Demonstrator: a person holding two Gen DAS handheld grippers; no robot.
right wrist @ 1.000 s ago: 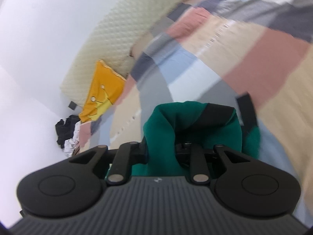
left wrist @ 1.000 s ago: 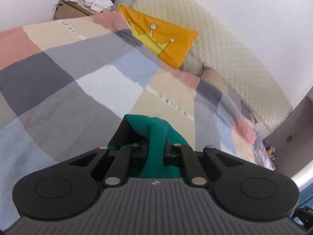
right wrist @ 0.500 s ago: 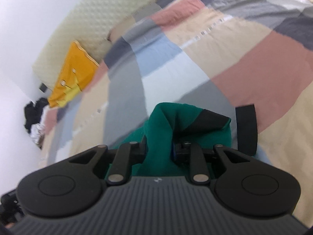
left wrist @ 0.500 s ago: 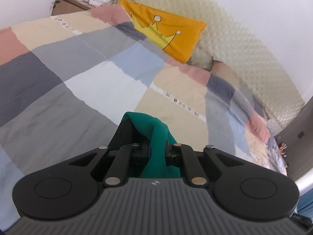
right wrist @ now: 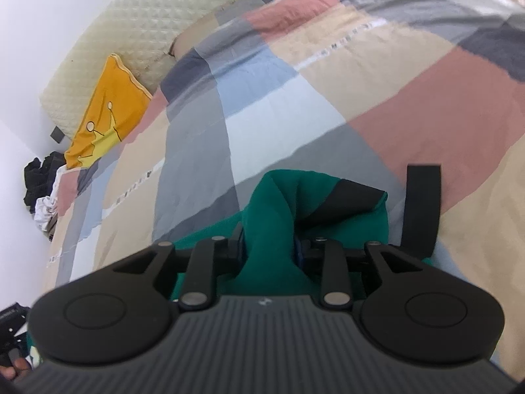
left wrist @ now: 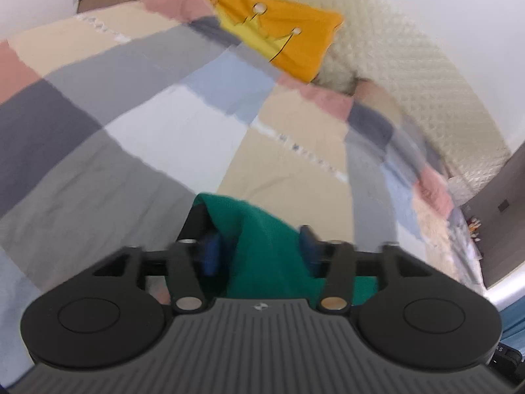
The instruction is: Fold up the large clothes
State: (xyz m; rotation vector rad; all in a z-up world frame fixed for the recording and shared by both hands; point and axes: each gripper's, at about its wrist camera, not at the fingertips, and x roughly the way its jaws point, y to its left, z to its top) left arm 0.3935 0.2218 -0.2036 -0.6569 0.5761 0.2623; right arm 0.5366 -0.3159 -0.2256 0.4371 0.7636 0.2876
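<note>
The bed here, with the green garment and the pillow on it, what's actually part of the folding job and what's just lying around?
Part of the job:
- green garment
- left claw, opening, cloth between its fingers
- right claw, opening, cloth between its fingers

Just lying about:
- patchwork bedspread
- orange pillow
- pile of clothes beyond the bed
- quilted headboard

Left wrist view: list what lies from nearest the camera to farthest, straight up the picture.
left claw, jaws opening → green garment between them → patchwork bedspread → orange crown pillow → quilted cream headboard
</note>
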